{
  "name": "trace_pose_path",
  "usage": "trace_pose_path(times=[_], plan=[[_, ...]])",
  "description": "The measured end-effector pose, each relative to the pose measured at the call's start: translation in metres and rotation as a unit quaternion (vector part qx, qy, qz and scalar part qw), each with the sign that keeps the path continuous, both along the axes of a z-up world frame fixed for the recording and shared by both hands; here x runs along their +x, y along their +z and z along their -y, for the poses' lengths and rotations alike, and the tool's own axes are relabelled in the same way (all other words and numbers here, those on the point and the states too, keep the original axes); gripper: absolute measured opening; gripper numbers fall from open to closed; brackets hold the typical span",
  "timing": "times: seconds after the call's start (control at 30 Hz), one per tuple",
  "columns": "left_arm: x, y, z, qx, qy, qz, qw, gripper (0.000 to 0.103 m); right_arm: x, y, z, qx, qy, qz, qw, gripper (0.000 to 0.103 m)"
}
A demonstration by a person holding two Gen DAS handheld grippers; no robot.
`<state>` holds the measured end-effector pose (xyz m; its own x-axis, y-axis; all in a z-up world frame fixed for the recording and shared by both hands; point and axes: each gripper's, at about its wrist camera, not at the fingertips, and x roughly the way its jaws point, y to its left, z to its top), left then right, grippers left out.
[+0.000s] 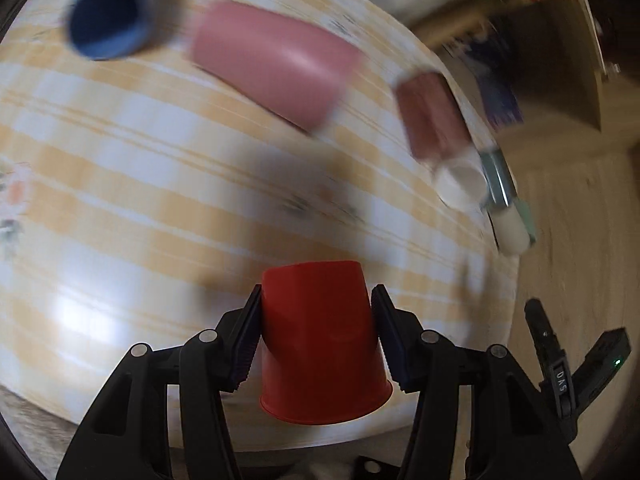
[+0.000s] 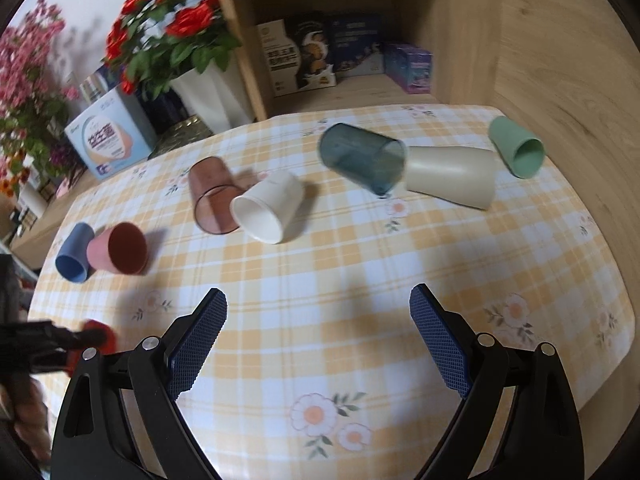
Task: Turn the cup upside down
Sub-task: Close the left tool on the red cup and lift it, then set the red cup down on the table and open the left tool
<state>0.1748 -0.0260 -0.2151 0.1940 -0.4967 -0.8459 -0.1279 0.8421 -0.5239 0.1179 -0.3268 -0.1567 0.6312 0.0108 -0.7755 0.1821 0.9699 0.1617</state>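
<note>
My left gripper point(image 1: 316, 340) is shut on a red cup point(image 1: 320, 344). The cup's closed base points away from the camera and its open rim points toward it, above the checked tablecloth point(image 1: 120, 200). The left wrist view is blurred by motion. In the right wrist view the red cup point(image 2: 98, 338) shows at the far left edge, held in the other gripper. My right gripper point(image 2: 318, 340) is open and empty above the table's front part.
Several cups lie on their sides: blue point(image 2: 74, 254), pink point(image 2: 120, 248), brown clear point(image 2: 212, 196), white point(image 2: 270, 206), dark teal point(image 2: 362, 158), beige point(image 2: 452, 176), green point(image 2: 518, 146). A wooden shelf point(image 2: 520, 40) with boxes stands behind. Flowers point(image 2: 168, 36) stand at back left.
</note>
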Motion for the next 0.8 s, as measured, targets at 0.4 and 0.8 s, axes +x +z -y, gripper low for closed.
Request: trace_pose_path(times=[0.4,0.8], plan=[[0.025,-0.022,0.126,-0.002,-0.09,-0.005,0.9959,0.052,-0.028,0.009,0.058,-0.004,-0.057,0.003,0.998,0.09],[0.022,-0.031,0.153,-0.037,-0.114,-0.013,0.9926,0.052,-0.031,0.01,0.059,0.001,-0.057,0.003,0.998,0.09]])
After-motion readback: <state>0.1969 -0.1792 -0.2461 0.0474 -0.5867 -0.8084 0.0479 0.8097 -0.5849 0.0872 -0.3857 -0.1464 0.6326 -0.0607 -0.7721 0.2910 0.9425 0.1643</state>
